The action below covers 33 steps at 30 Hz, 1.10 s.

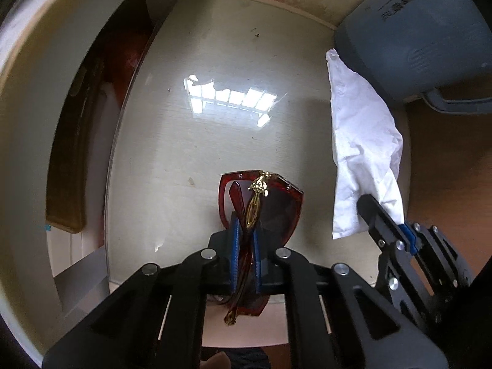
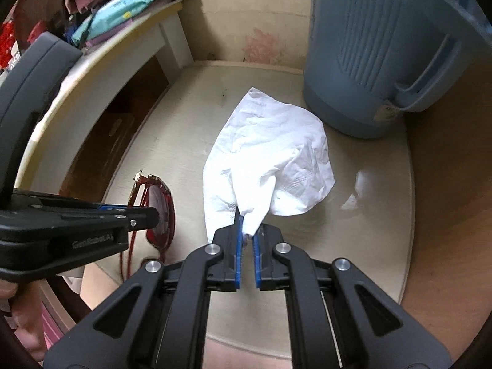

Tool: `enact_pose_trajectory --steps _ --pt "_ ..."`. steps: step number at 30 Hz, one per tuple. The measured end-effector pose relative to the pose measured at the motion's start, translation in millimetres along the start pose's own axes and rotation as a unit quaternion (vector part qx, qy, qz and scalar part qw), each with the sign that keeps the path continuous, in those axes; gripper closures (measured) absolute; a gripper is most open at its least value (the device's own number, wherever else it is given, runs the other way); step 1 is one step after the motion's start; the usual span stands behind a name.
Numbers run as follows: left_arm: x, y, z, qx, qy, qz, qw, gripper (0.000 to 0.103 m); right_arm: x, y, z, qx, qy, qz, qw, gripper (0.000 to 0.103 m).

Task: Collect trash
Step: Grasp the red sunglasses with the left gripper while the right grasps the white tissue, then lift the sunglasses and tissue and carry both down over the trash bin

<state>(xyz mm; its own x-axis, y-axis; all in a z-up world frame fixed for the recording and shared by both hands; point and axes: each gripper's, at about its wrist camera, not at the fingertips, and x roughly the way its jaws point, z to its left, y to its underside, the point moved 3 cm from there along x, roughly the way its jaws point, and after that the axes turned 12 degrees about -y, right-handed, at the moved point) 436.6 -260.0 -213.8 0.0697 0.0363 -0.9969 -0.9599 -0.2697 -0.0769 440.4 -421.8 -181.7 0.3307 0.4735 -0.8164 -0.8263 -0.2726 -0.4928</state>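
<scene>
Red sunglasses (image 1: 270, 203) with gold-trimmed arms are pinched between the blue pads of my left gripper (image 1: 247, 230), which is shut on their folded arms just above the pale table top (image 1: 215, 61). A crumpled white tissue (image 2: 270, 156) hangs from my right gripper (image 2: 248, 230), shut on one corner of it. In the left wrist view the tissue (image 1: 363, 141) dangles at the right from the right gripper (image 1: 369, 212). The right wrist view shows the left gripper (image 2: 147, 215) at the left with the sunglasses (image 2: 160, 203) in it.
A blue plastic bin (image 2: 384, 49) stands at the back right of the table, against the wall. A shelf (image 2: 101, 58) at the left carries wipe packs and clothes, with a dark opening below it. The table's rounded edge (image 2: 409, 184) runs down the right side.
</scene>
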Motion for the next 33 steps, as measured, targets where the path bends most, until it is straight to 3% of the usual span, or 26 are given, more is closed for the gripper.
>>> enact_pose_trajectory --steps 20,33 --pt "-71 28 0 0.018 0.019 -0.039 0.9989 0.096 -84 8 39 0.004 0.007 -0.039 0.999 0.097" --pt "-129 60 11 0.081 0.049 -0.07 0.9931 0.096 -144 38 106 0.029 0.054 -0.085 0.994 0.097"
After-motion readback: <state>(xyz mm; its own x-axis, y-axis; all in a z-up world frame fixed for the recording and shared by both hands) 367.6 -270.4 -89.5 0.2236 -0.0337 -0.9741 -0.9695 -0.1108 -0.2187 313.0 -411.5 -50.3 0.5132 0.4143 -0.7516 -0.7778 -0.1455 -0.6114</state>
